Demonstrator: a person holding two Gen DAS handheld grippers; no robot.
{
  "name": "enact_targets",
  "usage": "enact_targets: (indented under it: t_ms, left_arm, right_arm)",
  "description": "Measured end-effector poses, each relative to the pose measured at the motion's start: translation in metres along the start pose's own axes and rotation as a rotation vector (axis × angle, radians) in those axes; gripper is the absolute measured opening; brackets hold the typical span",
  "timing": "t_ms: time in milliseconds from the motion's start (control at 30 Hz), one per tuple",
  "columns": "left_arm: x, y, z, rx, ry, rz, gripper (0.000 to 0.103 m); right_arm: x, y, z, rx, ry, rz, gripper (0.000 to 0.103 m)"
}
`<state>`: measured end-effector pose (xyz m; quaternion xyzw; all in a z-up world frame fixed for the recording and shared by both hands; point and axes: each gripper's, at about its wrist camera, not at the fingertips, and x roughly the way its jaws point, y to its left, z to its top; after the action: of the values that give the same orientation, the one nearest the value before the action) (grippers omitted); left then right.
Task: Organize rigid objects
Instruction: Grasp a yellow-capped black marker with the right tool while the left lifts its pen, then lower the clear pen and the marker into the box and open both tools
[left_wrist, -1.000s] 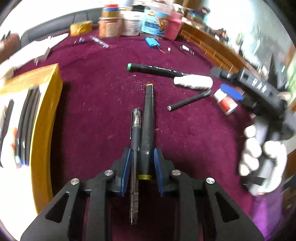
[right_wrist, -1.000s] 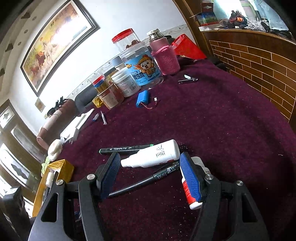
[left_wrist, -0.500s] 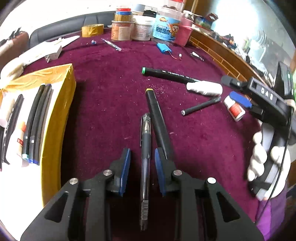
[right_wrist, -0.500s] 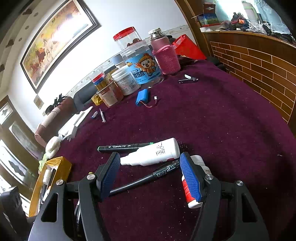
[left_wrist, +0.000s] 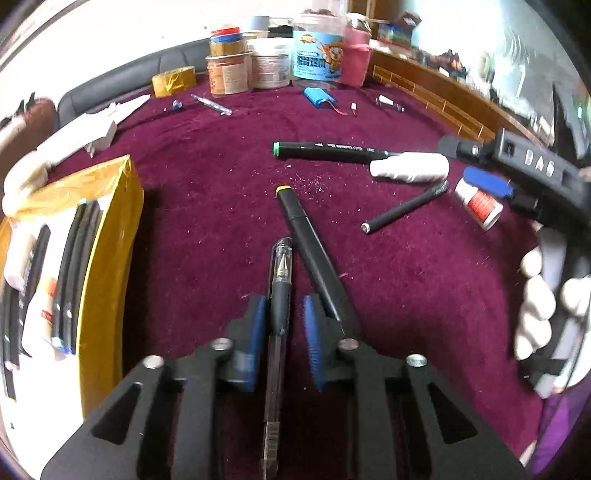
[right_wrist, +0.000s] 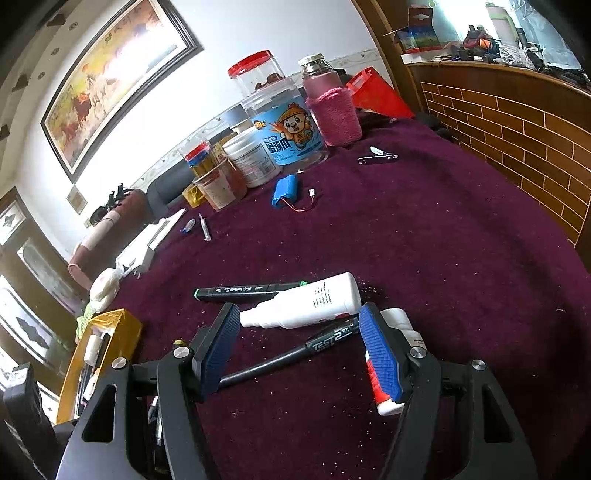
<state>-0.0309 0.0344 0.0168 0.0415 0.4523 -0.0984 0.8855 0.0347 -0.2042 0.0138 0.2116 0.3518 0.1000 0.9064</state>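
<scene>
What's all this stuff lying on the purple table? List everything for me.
gel pen: 1, clear and black, between the left tongs
markers: 2, black, mid-table
thin black pen: 1, right of centre
white bottle: 1, beside green-capped marker
glue stick: 1, white and red, far right
yellow box: 1, left, holding pens
blue battery pack: 1, towards back
jars: several, back edge
left tongs: shut on gel pen
right tongs: open over thin black pen

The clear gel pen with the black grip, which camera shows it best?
The left wrist view: the gel pen runs up the middle of the frame between the blue pads of the left gripper, its full length visible. The right wrist view catches at most a dark sliver at its lower left, too hidden to identify.
</scene>
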Motion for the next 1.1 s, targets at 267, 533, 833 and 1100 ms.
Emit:
enact_targets:
  t_ms: [267, 533, 833, 1100]
  left_arm:
    - [-0.029, 0.043, -0.021, -0.236, -0.054, -0.222, 0.009]
    - [-0.102, 0.087, -0.049, -0.353, -0.204, -0.387, 0.009]
    - [-0.143, 0.154, -0.086, -0.458, -0.302, -0.379, 0.01]
    - [-0.149, 0.208, -0.11, -0.541, -0.273, -0.233, 0.01]
  right_arm:
    - [0.002, 0.01, -0.005, -0.067, -0.012, -0.059, 0.062]
    - [-0.035, 0.054, -0.019, -0.139, -0.032, -0.007, 0.062]
    - [0.021, 0.154, -0.062, -0.411, 0.231, -0.021, 0.05]
    - [0.06, 0.161, -0.077, -0.422, 0.317, -0.156, 0.016]
